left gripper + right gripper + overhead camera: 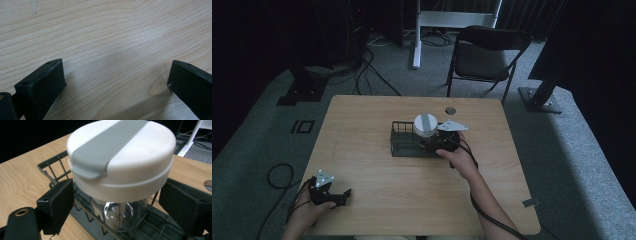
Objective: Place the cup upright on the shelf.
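1. Clear jar point(120, 213) with a white lid point(125, 157) and grey strap point(110, 143) across the top stands upright in the dark wire rack point(404, 142), at the rack's right end, mid-table point(377, 190).
2. Right gripper point(116, 207) is at the jar. Jaws are spread wide, one on each side just below the lid rim, both close to it; left pad looks near touching, but I can't confirm contact. Nothing held yet.
3. Left gripper point(332, 192) is parked at the near-left table corner, well apart from the rack. Jaws wide open over bare wood, empty.
4. Handling, my guess: rigid clear plastic or glass body, smooth and likely slippery. The lid is wider than the body, so a grip just under the rim should catch if it slips. Looks light.
5. Best hold: the body right below the lid, not the lid itself, which may pop or twist off.
6. Contents: jar looks empty; something like a centre post shows through the wall, unclear. The rest of the rack holds nothing I can see.
7. Risk: rack wires sit close around the base, so lift straight up.
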A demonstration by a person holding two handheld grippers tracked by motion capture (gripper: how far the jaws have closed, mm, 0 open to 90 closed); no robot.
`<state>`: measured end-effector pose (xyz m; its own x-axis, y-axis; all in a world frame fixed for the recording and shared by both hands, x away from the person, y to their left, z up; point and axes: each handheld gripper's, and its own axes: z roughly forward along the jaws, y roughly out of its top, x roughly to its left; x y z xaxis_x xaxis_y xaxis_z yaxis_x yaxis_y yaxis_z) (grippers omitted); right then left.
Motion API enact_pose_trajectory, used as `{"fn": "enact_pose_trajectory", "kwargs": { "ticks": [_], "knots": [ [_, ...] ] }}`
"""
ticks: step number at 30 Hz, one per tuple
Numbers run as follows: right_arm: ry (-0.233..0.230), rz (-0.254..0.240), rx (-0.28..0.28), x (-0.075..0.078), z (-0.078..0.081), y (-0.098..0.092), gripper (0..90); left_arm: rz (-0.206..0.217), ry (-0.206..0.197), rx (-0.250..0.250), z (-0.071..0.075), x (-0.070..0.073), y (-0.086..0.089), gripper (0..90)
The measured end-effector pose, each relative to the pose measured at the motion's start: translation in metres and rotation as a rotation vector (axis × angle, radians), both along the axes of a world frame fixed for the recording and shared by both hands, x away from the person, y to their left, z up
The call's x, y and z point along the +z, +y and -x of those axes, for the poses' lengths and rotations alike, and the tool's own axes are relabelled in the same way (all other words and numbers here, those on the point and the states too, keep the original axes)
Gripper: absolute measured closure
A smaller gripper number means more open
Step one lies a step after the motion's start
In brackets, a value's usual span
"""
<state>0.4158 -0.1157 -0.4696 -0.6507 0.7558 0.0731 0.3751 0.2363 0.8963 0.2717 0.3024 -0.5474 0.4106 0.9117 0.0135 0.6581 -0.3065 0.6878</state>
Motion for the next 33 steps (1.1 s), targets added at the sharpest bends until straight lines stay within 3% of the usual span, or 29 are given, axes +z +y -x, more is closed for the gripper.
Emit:
{"fn": "enact_pose_trajectory", "kwargs": {
  "ticks": [15, 33],
  "knots": [
    [-0.020, -0.045, 0.017, 0.005, 0.009, -0.012, 12.0, 0.000, 0.000, 0.000, 0.000, 0.000, 0.000, 1.5],
    [-0.055, -0.078, 0.014, 0.013, 0.028, -0.043, 12.0, 0.000, 0.000, 0.000, 0.000, 0.000, 0.000, 1.5]
  ]
}}
